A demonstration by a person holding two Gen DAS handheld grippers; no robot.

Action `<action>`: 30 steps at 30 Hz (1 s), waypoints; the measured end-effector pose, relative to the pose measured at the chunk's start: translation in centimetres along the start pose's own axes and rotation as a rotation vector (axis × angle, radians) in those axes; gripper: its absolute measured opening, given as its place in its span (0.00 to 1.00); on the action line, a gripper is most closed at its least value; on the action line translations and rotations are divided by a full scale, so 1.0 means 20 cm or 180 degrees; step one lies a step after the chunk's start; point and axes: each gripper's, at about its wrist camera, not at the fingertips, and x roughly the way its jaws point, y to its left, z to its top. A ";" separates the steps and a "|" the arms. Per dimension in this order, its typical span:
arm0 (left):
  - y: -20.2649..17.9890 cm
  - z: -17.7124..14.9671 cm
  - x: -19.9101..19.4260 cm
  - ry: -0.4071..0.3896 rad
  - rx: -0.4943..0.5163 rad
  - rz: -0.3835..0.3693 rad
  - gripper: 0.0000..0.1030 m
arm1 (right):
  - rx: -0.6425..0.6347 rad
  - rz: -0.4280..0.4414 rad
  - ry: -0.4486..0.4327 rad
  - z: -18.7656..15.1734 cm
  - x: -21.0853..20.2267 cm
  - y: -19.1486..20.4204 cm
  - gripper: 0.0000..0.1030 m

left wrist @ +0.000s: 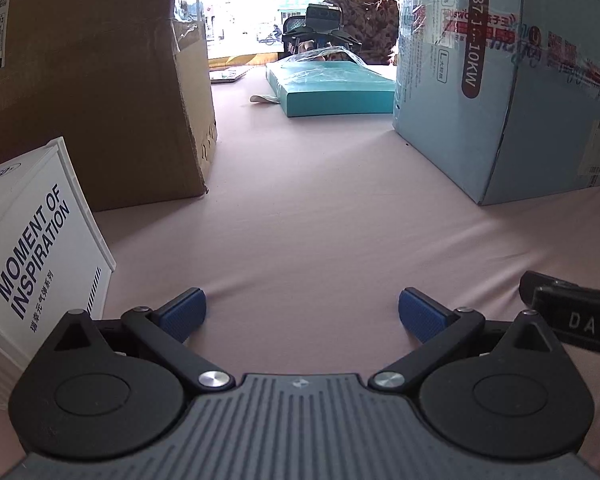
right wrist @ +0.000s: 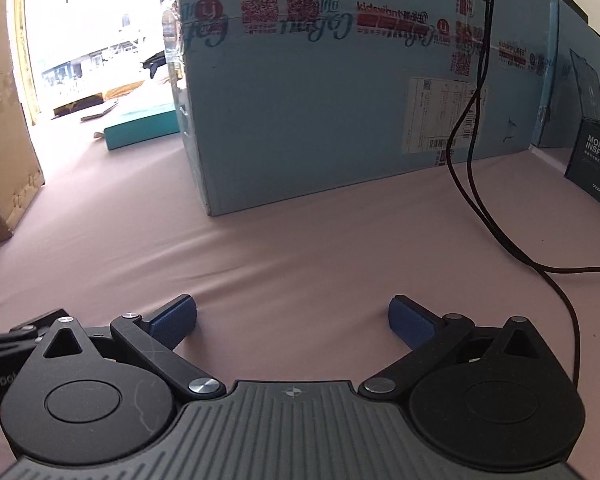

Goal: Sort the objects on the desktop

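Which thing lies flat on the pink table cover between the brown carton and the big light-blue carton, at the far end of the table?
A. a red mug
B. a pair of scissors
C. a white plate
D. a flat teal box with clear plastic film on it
D: in the left wrist view a flat teal box with crinkled clear film lies between the brown carton and the light-blue carton.

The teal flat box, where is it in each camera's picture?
Left wrist view: the teal flat box lies far back, middle-right, just left of the big light-blue carton.
Right wrist view: only part of it shows, upper left, its right end hidden behind that carton.
Shared landmark: the big light-blue carton; the box is always at its left edge.
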 end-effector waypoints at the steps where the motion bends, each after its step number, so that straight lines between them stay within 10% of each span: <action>1: 0.00 0.00 0.00 -0.0001 -0.0002 0.0000 1.00 | -0.0042 -0.0027 -0.0005 0.00 0.00 0.01 1.00; 19: 0.06 0.00 0.01 -0.0001 -0.0028 -0.0091 1.00 | -0.0016 0.0327 -0.0044 -0.03 -0.05 -0.03 1.00; 30: 0.16 0.00 0.01 -0.0003 -0.0026 -0.0090 1.00 | -0.0075 0.0069 0.0005 -0.03 -0.04 0.00 1.00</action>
